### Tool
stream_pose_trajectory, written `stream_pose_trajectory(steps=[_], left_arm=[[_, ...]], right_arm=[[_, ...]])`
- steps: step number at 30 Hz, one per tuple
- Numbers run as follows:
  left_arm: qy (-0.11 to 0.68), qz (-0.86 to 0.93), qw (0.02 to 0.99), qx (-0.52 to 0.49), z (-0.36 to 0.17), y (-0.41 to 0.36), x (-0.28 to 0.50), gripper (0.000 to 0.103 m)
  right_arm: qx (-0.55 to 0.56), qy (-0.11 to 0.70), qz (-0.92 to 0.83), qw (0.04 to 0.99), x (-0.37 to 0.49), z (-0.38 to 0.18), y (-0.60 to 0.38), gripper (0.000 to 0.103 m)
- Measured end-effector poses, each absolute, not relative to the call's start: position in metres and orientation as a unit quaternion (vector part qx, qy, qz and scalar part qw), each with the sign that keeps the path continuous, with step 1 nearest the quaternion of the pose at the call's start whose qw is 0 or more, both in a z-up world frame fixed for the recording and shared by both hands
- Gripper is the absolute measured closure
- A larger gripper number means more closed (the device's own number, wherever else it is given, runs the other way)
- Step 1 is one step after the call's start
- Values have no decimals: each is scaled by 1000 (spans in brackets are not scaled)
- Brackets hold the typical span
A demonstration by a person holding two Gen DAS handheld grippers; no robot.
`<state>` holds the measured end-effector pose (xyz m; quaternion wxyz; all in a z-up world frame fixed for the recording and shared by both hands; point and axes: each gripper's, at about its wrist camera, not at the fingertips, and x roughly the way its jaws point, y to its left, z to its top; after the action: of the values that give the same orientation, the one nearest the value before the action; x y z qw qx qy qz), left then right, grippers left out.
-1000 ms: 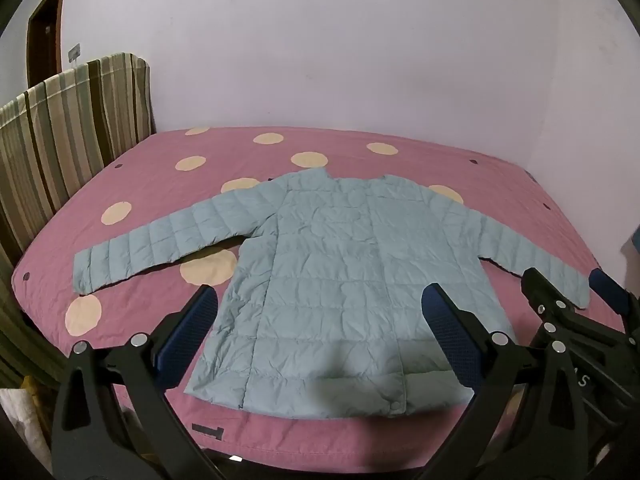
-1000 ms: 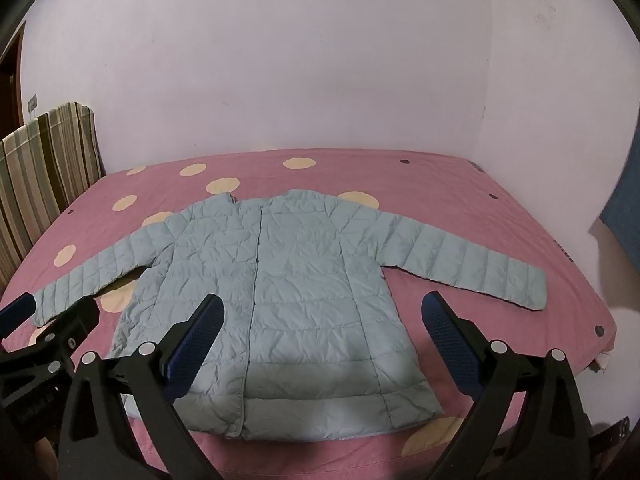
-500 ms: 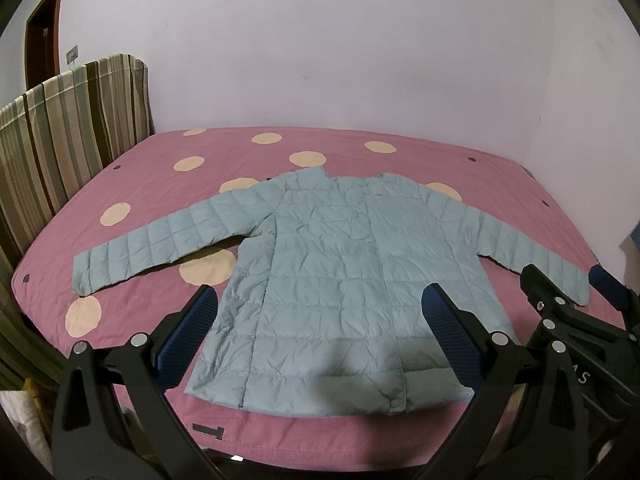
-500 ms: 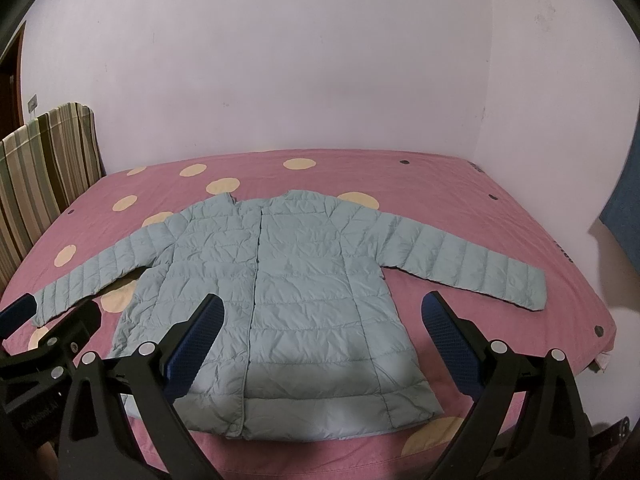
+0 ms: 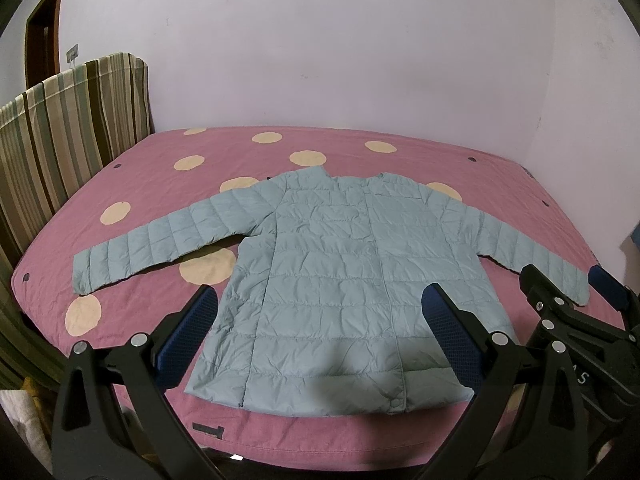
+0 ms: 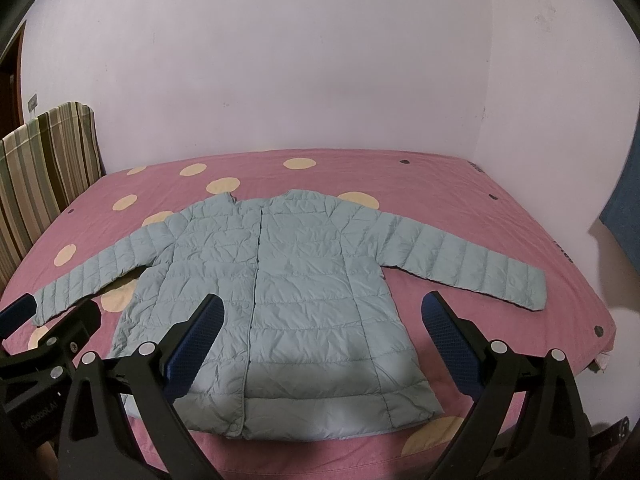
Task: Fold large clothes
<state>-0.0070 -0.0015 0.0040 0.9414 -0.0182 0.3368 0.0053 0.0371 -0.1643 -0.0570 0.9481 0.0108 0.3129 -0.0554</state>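
Observation:
A light blue quilted puffer jacket point(image 5: 344, 280) lies flat and face up on the pink bed, both sleeves spread out, hem nearest me. It also shows in the right wrist view point(image 6: 276, 296). My left gripper point(image 5: 320, 332) is open and empty, held above the hem. My right gripper point(image 6: 320, 332) is open and empty, also above the hem, and shows at the right edge of the left wrist view point(image 5: 568, 300). The left gripper shows at the left edge of the right wrist view point(image 6: 52, 320).
The bed point(image 5: 360, 160) has a pink cover with cream dots and fills the room corner. A striped headboard point(image 5: 60, 140) stands at the left. Walls close the far side and the right side. A blue object point(image 6: 624, 208) hangs at the right.
Both views have shifted very slightly; the jacket and the open grippers stand as before.

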Motion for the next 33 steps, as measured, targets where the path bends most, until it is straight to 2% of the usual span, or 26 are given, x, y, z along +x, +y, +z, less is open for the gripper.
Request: stream_pose_trajectory(steps=[33], left_arm=[[339, 5, 941, -19, 0, -2, -2, 2]], right_arm=[[10, 314, -55, 948, 36, -60, -164, 5]])
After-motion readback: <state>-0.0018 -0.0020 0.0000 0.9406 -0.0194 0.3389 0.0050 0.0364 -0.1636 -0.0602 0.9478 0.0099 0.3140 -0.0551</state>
